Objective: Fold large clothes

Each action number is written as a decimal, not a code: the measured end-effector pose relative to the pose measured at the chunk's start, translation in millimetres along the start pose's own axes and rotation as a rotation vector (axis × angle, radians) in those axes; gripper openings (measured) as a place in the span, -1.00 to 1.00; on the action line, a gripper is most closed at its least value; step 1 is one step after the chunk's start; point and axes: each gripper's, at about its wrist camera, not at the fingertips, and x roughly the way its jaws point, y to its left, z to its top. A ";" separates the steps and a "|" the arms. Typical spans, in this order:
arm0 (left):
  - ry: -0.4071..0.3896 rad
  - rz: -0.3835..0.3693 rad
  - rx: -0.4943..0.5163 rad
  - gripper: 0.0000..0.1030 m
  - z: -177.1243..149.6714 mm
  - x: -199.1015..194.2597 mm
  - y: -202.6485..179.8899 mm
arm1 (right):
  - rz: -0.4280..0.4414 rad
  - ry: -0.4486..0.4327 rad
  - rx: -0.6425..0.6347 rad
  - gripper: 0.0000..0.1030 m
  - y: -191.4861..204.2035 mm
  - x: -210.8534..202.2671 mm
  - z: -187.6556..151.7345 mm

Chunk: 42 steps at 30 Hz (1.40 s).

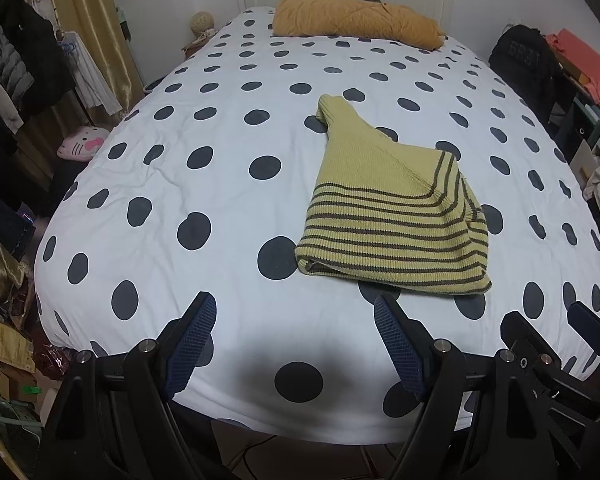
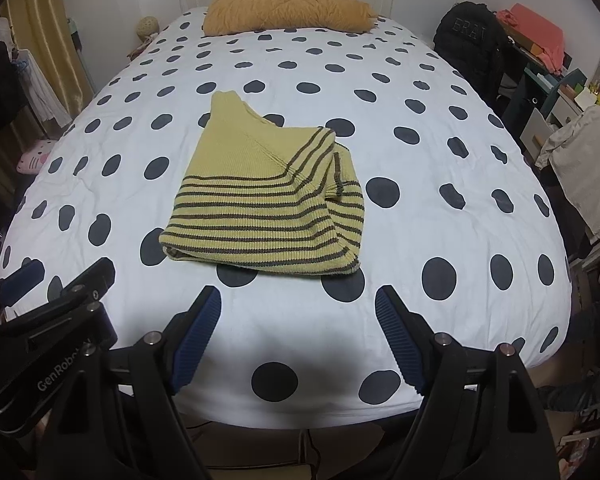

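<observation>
Sweater: the yellow striped sweater point(image 1: 384, 204) lies folded into a rough bundle on the dotted bed cover point(image 1: 180, 184), nearer the foot of the bed than the orange pillow point(image 1: 356, 20).
Sweater shape: one plain yellow part points from the bundle toward the pillow; a striped flap on the right of the bundle lies loose on top.
Left gripper: the left gripper point(image 1: 294, 340) is released, nothing between the fingers, just before the near edge of the sweater, apart from it.
Right gripper: the right gripper point(image 2: 298, 338) is also released and empty, near the same edge, not touching.
Risk, loose flap: I think a pull on the sweater edge can open the top flap, because nothing holds it.
Risk, cover: the fingers can pinch the bed cover together with the sweater, since the knit lies flat on it.
Risk, grip: a thick bundle may slip out if only one layer is taken.
</observation>
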 end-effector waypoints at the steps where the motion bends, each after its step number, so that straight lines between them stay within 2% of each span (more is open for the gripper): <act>1: 0.001 -0.001 0.000 0.59 0.0 0.1 0.4 | 0.001 0.000 -0.001 0.55 -0.1 -0.1 0.0; 24: 0.049 0.005 0.009 0.59 -2.0 8.3 -2.5 | -0.012 0.032 0.004 0.55 -1.0 5.6 -4.3; 42: 0.050 -0.013 0.021 0.59 0.5 11.5 -6.3 | -0.018 0.040 -0.001 0.55 -8.9 8.9 -4.2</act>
